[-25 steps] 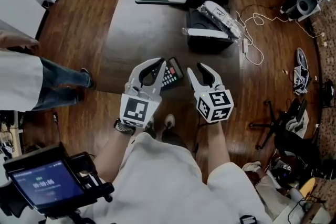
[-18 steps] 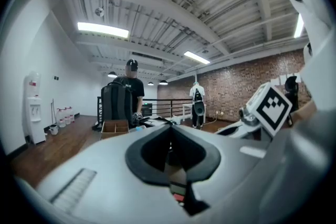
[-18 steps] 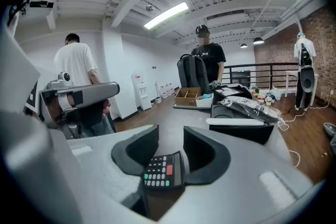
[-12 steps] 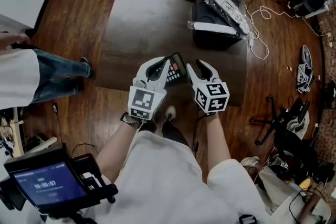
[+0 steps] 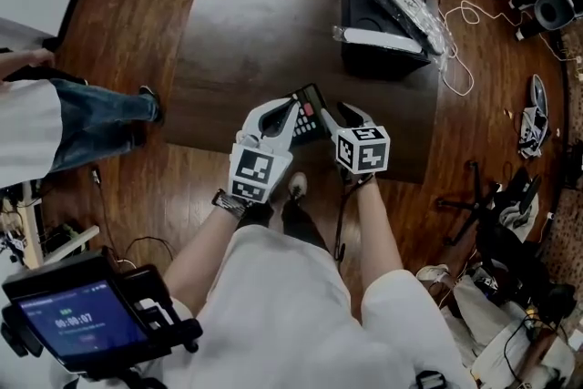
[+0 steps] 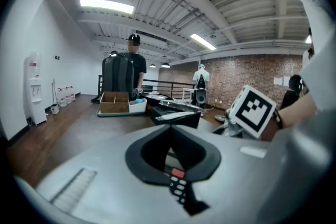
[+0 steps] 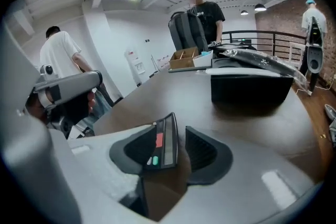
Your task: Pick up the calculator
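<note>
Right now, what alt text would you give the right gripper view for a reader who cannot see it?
The right tool has its jaws apart, just opened wider, with the end of a black calculator between them, not clamped, over a dark table. A black box sits farther back on the table.

White short-sleeved tee [image 5: 273, 296], black watch [image 5: 222, 199]; left gripper [image 5: 276, 111], right gripper [image 5: 351, 114]: pale grey shells, black pads [image 7: 207, 152], black-white marker cubes [image 5: 362, 148].

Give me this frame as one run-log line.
phase: pre-grasp | calculator: near edge of table | left gripper: shut, by calculator | right gripper: jaws just opening, calculator edge between them, ungripped
</note>
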A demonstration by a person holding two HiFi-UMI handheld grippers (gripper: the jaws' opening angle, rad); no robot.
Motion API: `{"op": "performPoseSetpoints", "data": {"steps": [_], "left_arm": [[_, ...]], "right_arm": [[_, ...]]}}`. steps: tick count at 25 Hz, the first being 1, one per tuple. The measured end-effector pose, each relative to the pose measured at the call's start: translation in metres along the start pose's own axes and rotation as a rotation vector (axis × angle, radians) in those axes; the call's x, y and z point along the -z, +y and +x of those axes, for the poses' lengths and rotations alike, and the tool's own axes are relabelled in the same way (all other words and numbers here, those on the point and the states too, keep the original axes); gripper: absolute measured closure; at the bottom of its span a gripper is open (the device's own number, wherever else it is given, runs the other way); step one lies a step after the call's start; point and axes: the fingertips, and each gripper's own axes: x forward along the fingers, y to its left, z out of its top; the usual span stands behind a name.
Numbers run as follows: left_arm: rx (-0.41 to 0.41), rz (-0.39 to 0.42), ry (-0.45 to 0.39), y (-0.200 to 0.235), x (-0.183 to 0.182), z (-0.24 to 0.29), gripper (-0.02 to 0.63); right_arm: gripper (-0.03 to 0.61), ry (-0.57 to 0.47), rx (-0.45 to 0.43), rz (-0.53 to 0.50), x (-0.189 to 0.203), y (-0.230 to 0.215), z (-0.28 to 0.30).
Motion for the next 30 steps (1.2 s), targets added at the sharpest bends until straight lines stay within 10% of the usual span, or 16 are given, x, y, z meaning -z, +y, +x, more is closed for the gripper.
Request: {"op": "performPoseSetpoints", "data": {"steps": [16,20,30], "left_arm": [[-0.004,-0.035,0.058,0.005,0.029,0.006,0.607],[-0.008,-0.036,0.066,0.005,0.031,0.005,0.607],[0.011,-0.031,0.07,-0.002,0.031,0.005,0.608]], "right_arm": [[0.364,0.214,-0.099,0.09,0.043,-0.005,0.041],[0.474,0.203,-0.108,0.111,0.042,-0.004,0.041],[0.489,0.205,-0.157,0.192,0.042,0.001,0.039]]}}
